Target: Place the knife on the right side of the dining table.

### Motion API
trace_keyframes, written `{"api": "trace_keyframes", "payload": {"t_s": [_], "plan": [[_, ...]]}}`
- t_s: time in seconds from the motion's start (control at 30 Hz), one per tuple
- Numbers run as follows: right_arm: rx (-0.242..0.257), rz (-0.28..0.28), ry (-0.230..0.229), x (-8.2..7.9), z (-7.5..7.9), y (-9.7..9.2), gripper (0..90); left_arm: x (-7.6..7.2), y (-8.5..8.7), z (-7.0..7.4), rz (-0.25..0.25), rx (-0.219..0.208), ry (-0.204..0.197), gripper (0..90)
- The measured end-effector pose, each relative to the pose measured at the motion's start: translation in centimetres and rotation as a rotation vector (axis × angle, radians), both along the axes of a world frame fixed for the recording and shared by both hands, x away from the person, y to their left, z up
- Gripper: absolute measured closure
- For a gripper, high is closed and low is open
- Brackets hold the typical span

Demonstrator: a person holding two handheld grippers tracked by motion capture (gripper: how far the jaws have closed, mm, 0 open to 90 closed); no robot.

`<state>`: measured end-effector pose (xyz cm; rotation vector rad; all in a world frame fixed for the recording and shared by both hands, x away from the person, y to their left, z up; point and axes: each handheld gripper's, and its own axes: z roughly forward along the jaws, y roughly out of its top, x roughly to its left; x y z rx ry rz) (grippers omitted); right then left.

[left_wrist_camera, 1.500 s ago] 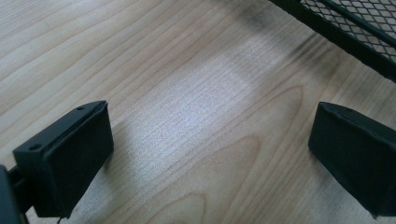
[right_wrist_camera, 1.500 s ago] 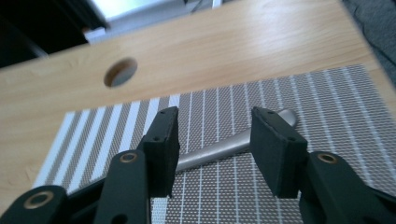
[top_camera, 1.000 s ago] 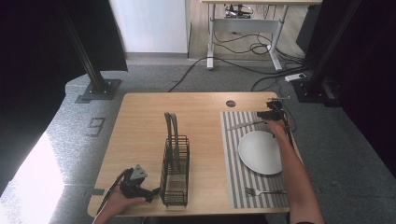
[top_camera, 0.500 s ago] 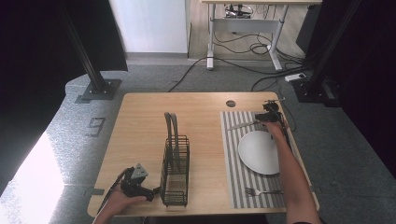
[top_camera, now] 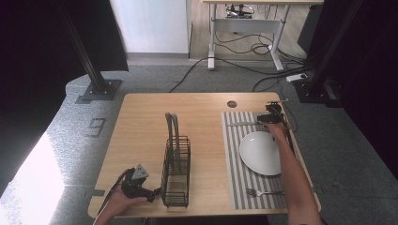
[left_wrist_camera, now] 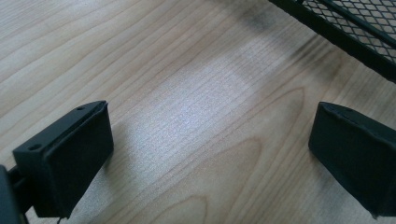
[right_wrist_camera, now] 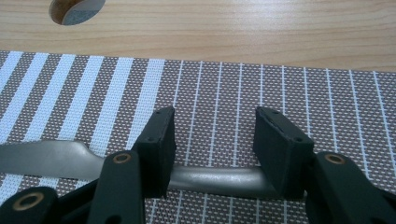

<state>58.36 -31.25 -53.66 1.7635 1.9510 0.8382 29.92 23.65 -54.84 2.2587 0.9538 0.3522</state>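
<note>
Since a second ago little has changed: my right gripper (top_camera: pixel 270 118) has crept only slightly along the far edge of the striped placemat (top_camera: pixel 234 159), and my left gripper (top_camera: pixel 138 185) has stayed put at the near left corner of the surface (top_camera: pixel 145 122). The plate (top_camera: pixel 259 152), the fork (top_camera: pixel 265 192) and the wire rack (top_camera: pixel 176 171) lie as they did.

My right jaws are partly spread and straddle the handle of the knife (right_wrist_camera: pixel 219 177). The knife lies flat on the placemat along its far edge, its blade (right_wrist_camera: pixel 42 158) running out to the left in the right gripper view. The handle lies between the pads; I cannot tell whether they press on it.

My left jaws stand wide apart over bare wood with nothing between them. The rack's black mesh wall (left_wrist_camera: pixel 355 32) lies just beyond them.

Open room: the wide bare stretch of wood left of the rack and behind it. The knife lies close to the mat's far edge, near the round cable hole (right_wrist_camera: pixel 77 8). The plate sits near my right forearm (top_camera: pixel 293 173).
</note>
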Motion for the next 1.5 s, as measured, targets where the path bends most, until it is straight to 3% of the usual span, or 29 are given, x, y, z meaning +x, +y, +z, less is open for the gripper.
{"api": "trace_keyframes", "payload": {"t_s": [1.1, 1.23, 1.33, 1.47, 1.5], "plan": [[0.056, -0.032, 0.01, -0.4, 0.1, -0.4, 46.5, -0.2, 0.0, 0.0, 0.016, 0.0, 0.0, 0.0], [0.083, -0.043, -0.017, -0.7, 0.4, -0.3, 46.4, -0.1, 0.0, 0.0, 0.011, 0.0, 0.001, 0.0], [0.114, -0.028, -0.078, -1.6, 1.3, 0.2, 45.6, -0.1, 0.0, 0.0, 0.009, 0.0, 0.001, 0.0], [0.119, 0.015, -0.072, -2.7, 2.3, 1.1, 43.0, -0.1, 0.0, 0.0, 0.007, 0.0, 0.001, 0.0], [0.118, 0.023, -0.091, -3.1, 2.5, 1.2, 43.2, -0.1, 0.0, 0.0, 0.006, 0.0, 0.001, 0.0]]}}
